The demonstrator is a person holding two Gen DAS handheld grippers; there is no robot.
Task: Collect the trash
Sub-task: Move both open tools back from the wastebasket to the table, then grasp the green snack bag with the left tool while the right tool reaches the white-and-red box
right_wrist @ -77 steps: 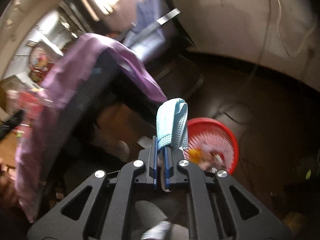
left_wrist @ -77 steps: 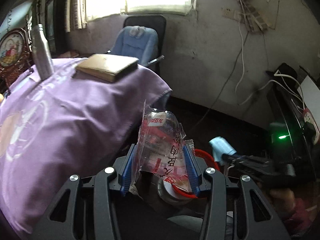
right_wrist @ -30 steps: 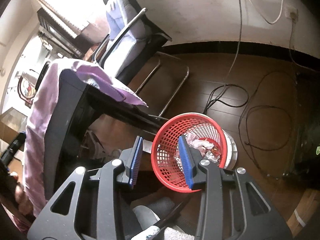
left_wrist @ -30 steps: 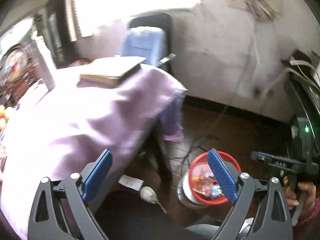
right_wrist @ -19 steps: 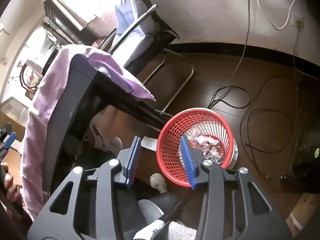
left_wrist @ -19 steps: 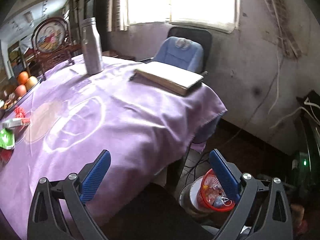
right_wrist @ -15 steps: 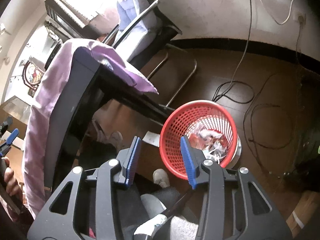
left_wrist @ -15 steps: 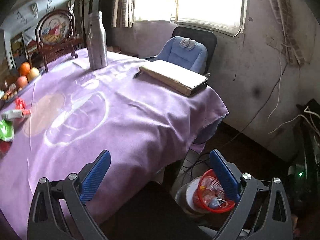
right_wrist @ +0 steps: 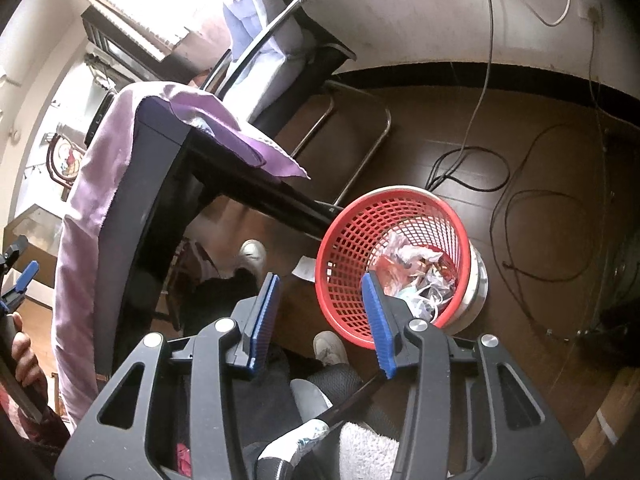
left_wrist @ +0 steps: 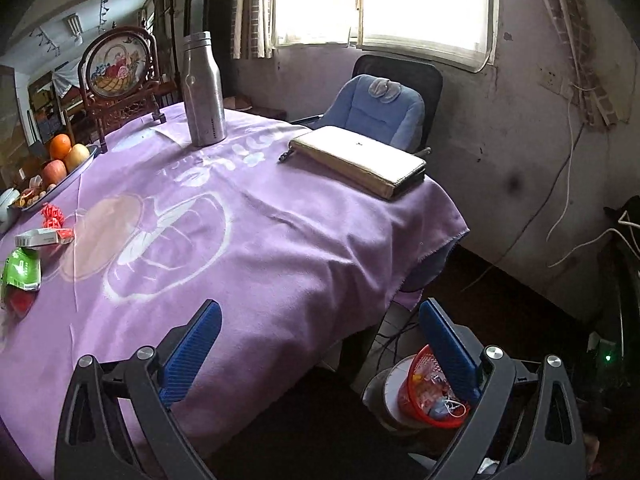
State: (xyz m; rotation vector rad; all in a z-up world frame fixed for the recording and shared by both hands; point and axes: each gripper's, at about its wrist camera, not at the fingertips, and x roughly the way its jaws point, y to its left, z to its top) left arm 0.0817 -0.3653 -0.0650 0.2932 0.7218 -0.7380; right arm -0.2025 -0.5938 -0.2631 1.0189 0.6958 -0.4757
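Purple cloth, red basket, blue pads

The tablecloth (left_wrist: 280, 240) is lilac with a pale white and pink printed figure and white lettering; a silver steel bottle (left_wrist: 202, 92) and a cream-gold zip case (left_wrist: 356, 160) show against it. The fruit (left_wrist: 64, 156) at the left edge is orange, yellow and red, near a green packet (left_wrist: 22, 270) and a red-and-white box (left_wrist: 42, 237). The chair cushion (left_wrist: 380, 110) is pale blue. The mesh basket (right_wrist: 352, 240) is bright red, its trash (right_wrist: 412, 268) pink, white and light blue. Both the left gripper (left_wrist: 316, 344) and the right gripper (right_wrist: 320, 316) are black with ribbed blue pads. The floor (right_wrist: 520, 160) is dark brown.
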